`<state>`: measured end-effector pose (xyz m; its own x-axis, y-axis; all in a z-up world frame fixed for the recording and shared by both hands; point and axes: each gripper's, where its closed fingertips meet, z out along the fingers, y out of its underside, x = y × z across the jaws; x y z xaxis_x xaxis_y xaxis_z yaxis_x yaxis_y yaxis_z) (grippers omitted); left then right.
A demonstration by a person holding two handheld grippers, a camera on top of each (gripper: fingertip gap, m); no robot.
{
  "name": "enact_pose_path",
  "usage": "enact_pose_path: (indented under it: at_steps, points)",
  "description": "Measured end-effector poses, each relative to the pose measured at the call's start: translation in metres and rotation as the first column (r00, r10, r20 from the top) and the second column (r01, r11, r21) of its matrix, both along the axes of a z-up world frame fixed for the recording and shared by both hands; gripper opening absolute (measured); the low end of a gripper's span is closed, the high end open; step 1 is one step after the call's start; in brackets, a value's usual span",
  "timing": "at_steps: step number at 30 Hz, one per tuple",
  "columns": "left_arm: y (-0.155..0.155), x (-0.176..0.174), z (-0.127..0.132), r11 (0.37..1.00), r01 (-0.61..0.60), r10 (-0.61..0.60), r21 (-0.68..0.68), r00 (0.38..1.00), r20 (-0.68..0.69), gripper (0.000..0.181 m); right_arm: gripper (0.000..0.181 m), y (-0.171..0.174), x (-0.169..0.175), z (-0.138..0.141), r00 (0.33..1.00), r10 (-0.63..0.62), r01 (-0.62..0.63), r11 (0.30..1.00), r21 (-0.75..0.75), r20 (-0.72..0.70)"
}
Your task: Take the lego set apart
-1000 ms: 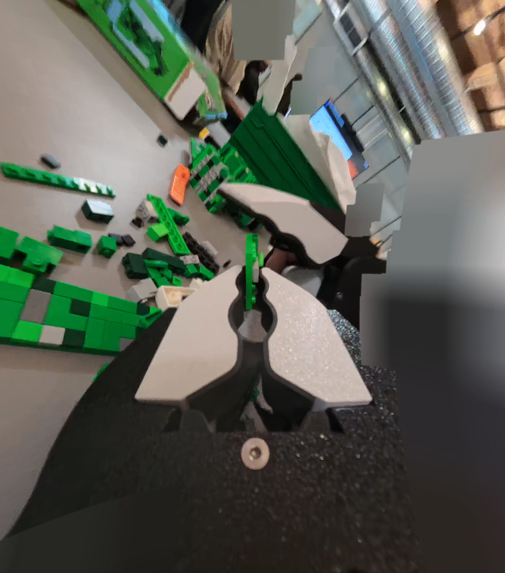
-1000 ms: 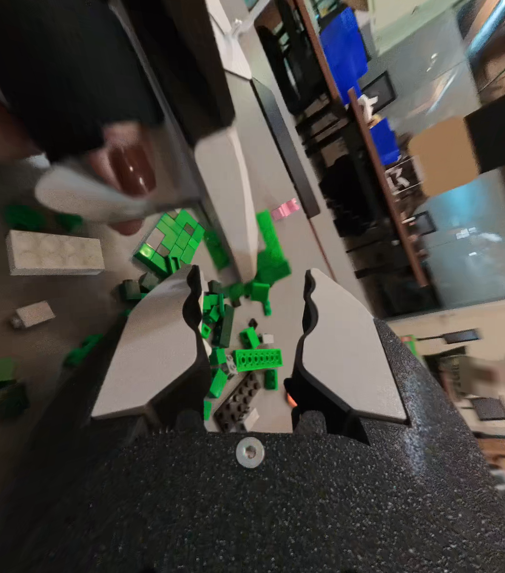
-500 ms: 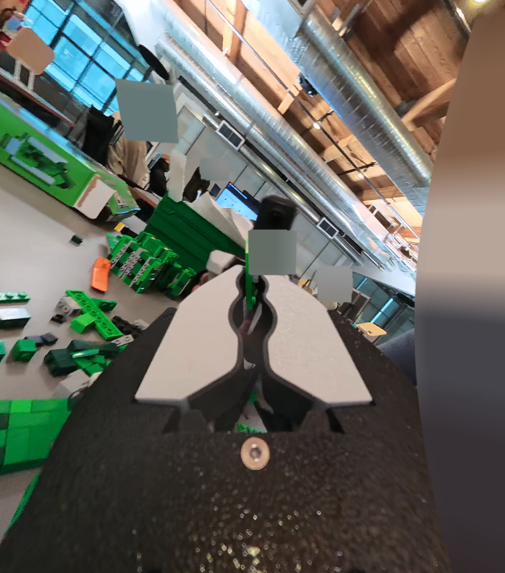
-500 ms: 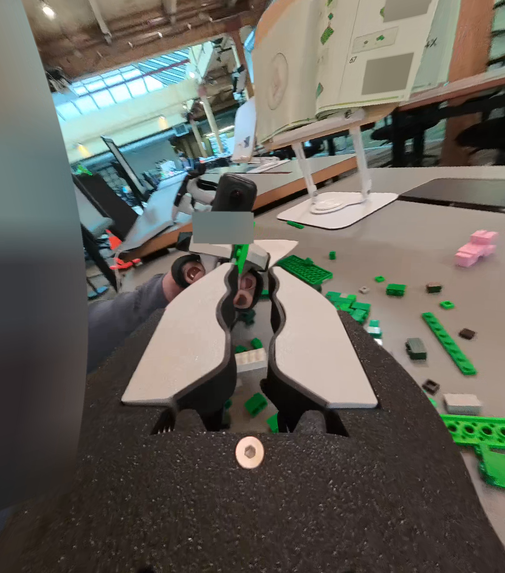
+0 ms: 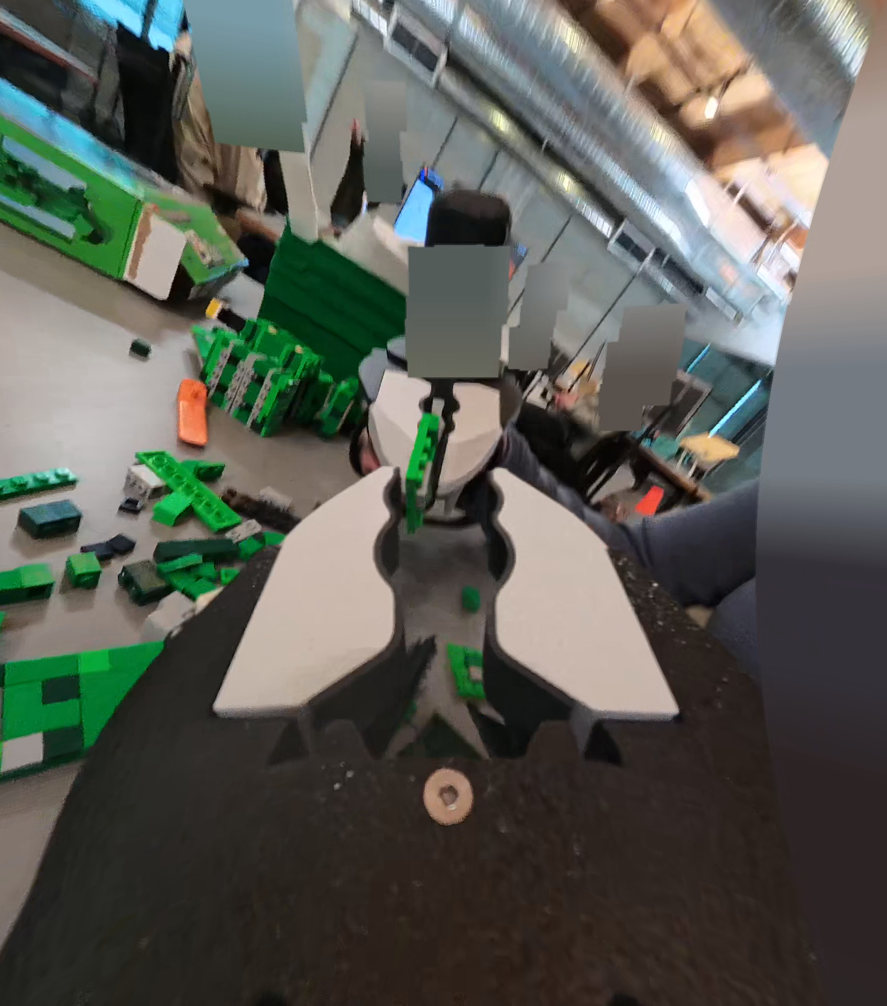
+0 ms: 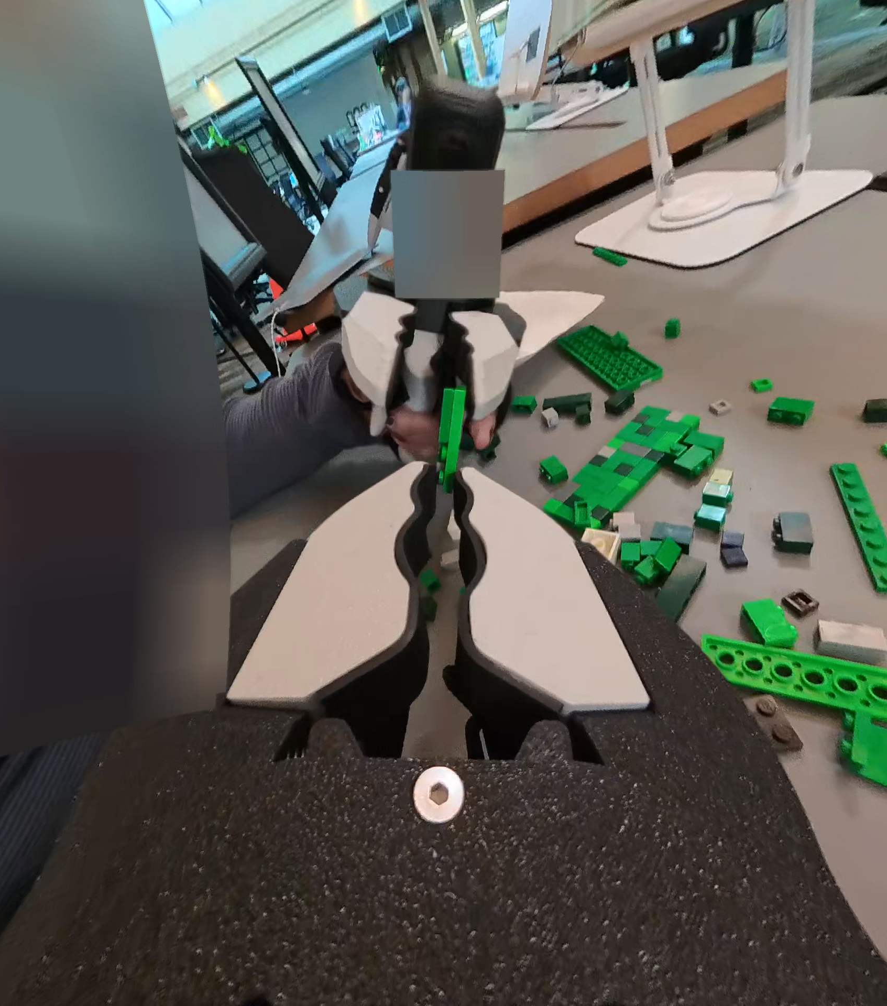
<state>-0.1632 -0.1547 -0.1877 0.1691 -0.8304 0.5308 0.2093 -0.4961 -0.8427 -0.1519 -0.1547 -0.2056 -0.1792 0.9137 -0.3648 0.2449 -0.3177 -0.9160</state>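
Note:
A thin green lego plate (image 5: 422,462) stands on edge in the air between the two grippers, which face each other above the grey table (image 6: 789,305). My right gripper (image 6: 444,479) is shut on the near end of the plate (image 6: 452,430); in the left wrist view the right gripper (image 5: 438,413) shows beyond the plate, pinching it. My left gripper (image 5: 441,479) is open, its fingers apart on either side of the plate's end. It also shows in the right wrist view (image 6: 430,381), held by a hand.
Loose green, grey and dark bricks lie scattered on the table. A flat green patterned panel (image 5: 22,707) (image 6: 637,462), a stacked green build (image 5: 267,375), an orange piece (image 5: 193,405), a green box (image 5: 49,185), long green plates (image 6: 868,528) (image 6: 822,680) and a white stand (image 6: 724,212) lie around. Left and right tips are no more than a few centimetres apart. Both grippers' tips are roughly 20 centimetres from the stacked green build (image 5: 267,375).
My left gripper has opened and let go of the green plate. My right gripper, open a second ago, has swung round and shut on the plate's other end.

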Motion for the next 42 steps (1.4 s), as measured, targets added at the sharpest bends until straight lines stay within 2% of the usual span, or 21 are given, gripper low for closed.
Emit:
enact_pose_path:
  at_steps: [2,4,7,8,9,10,12,14,15,16,18,19,20,22,26,31,33,38,40,42]
  points:
    - [-0.004,0.003,-0.009,1.0,0.018,-0.017,0.011,0.995,-0.095,0.024,0.005,-0.003,0.004,-0.004,0.999,0.026,-0.026,1.0,0.013,0.038]
    - [-0.001,0.005,-0.016,0.998,-0.009,0.019,0.059,0.986,-0.167,0.029,0.005,-0.009,0.007,-0.011,0.994,0.066,-0.068,0.997,0.027,0.085]
    - [-0.012,0.014,-0.028,0.997,0.079,-0.075,0.012,0.971,-0.225,0.037,0.005,-0.02,0.008,-0.015,0.984,0.135,-0.138,0.99,0.019,0.121]
    - [-0.018,0.018,-0.032,0.992,0.128,-0.126,-0.008,0.963,-0.239,0.027,0.005,-0.023,0.008,-0.017,0.98,0.148,-0.152,0.988,0.021,0.131]
    - [-0.025,0.022,-0.034,0.984,0.178,-0.175,-0.013,0.954,-0.242,0.009,0.005,-0.026,0.009,-0.019,0.976,0.165,-0.17,0.985,0.023,0.142]
    - [-0.025,0.023,-0.036,0.985,0.173,-0.166,0.005,0.952,-0.257,0.006,0.005,-0.026,0.009,-0.02,0.975,0.165,-0.17,0.985,0.022,0.148]
    - [-0.016,0.021,-0.033,0.994,0.104,-0.09,0.042,0.96,-0.266,0.006,0.017,-0.017,0.006,-0.017,0.987,0.102,-0.11,0.993,0.052,0.127]
    - [0.0,0.015,-0.034,1.0,-0.008,0.007,0.0,0.967,-0.255,0.006,0.029,-0.004,0.001,-0.016,0.993,-0.018,-0.006,0.978,0.209,0.115]
    - [0.005,0.013,-0.035,0.999,-0.042,0.034,-0.029,0.969,-0.243,0.006,0.038,0.007,-0.003,-0.018,0.986,-0.118,0.07,0.935,0.346,0.119]
    - [0.01,0.011,-0.035,0.995,-0.079,0.065,-0.057,0.972,-0.227,0.006,0.046,0.02,-0.006,-0.02,0.963,-0.241,0.149,0.846,0.511,0.118]
    - [0.016,0.009,-0.037,0.986,-0.125,0.1,-0.111,0.972,-0.211,0.006,0.063,0.03,-0.013,-0.023,0.917,-0.388,0.195,0.641,0.742,0.093]
    - [0.018,0.008,-0.038,0.98,-0.149,0.12,-0.134,0.971,-0.207,0.006,0.072,0.029,-0.02,-0.026,0.903,-0.418,0.191,0.589,0.785,0.094]
    - [0.018,0.009,-0.037,0.977,-0.145,0.116,-0.159,0.977,-0.178,0.006,0.073,0.029,-0.025,-0.027,0.886,-0.454,0.194,0.547,0.815,0.093]
    - [0.018,0.012,-0.034,0.973,-0.132,0.108,-0.19,0.985,-0.134,0.006,0.068,0.031,-0.031,-0.029,0.854,-0.512,0.182,0.464,0.867,0.095]
    - [0.017,0.016,-0.033,0.97,-0.131,0.107,-0.203,0.987,-0.123,0.006,0.042,0.039,-0.029,-0.022,0.802,-0.597,0.205,0.312,0.928,0.024]
    - [0.018,0.02,-0.028,0.963,-0.141,0.129,-0.231,0.99,-0.065,0.006,0.047,0.048,-0.026,-0.019,0.742,-0.67,0.172,0.16,0.972,-0.021]
    - [0.017,0.02,-0.026,0.963,-0.126,0.12,-0.24,0.992,-0.043,0.006,0.05,0.048,-0.028,-0.019,0.733,-0.68,0.178,0.148,0.973,-0.031]
    - [0.014,0.024,-0.025,0.969,-0.105,0.095,-0.223,0.994,-0.056,0.006,0.061,0.052,-0.027,-0.021,0.717,-0.697,0.212,0.194,0.958,-0.017]
    - [0.013,0.024,-0.024,0.971,-0.097,0.087,-0.219,0.995,-0.053,0.006,0.051,0.053,-0.026,-0.022,0.719,-0.695,0.213,0.208,0.955,-0.009]
    - [0.013,0.024,-0.026,0.971,-0.104,0.092,-0.214,0.993,-0.07,0.006,0.05,0.053,-0.026,-0.024,0.717,-0.697,0.207,0.219,0.953,0.004]
